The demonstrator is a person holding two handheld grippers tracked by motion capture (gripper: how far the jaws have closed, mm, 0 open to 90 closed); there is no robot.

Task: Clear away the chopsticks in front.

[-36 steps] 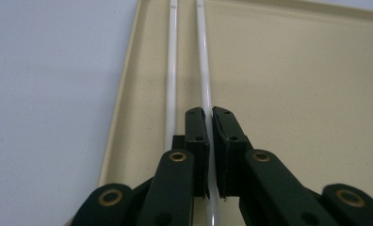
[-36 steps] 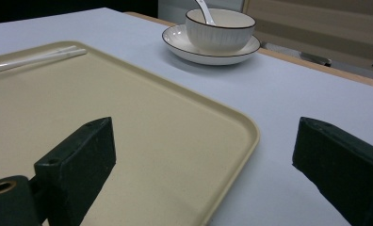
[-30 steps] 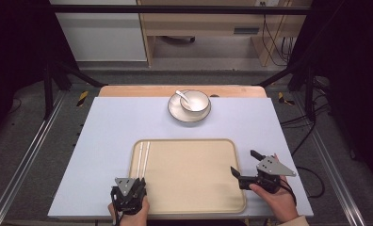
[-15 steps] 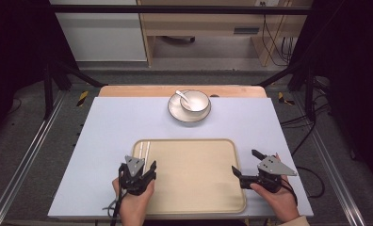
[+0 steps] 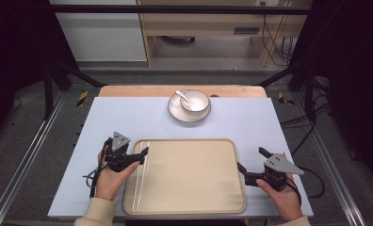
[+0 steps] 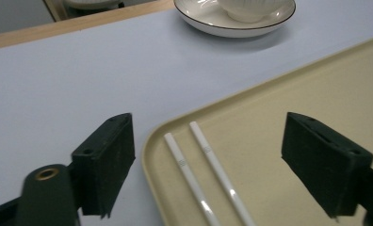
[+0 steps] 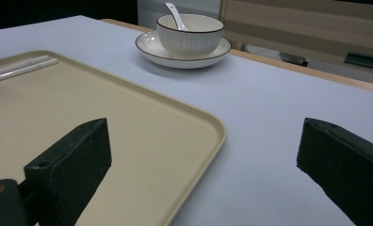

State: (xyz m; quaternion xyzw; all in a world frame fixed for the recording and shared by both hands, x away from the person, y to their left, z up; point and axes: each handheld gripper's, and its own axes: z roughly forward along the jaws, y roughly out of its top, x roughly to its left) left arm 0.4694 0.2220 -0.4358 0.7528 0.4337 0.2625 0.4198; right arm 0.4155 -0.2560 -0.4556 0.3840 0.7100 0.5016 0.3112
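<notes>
Two white chopsticks (image 5: 141, 175) lie side by side along the left edge of a beige tray (image 5: 194, 188). My left gripper (image 5: 140, 156) hovers at the tray's far left corner. Its jaws have just been opening and stand wide apart. In the left gripper view the chopsticks (image 6: 208, 174) lie on the tray (image 6: 293, 94) below the open left gripper (image 6: 213, 160), untouched. My right gripper (image 5: 251, 160) rests open at the tray's right edge. In the right gripper view the right gripper (image 7: 208, 174) straddles the tray's corner (image 7: 208, 132), with nothing held.
A white bowl (image 5: 194, 100) with a white spoon (image 5: 182, 95) in it stands on a plate (image 5: 176, 112) at the back middle of the pale blue table (image 5: 109, 122). Dark frame rails run along both sides of the table.
The left hand moved from the table's front edge forward to the tray's far left corner, and its jaws went from shut to wide open. The right hand stayed put.
</notes>
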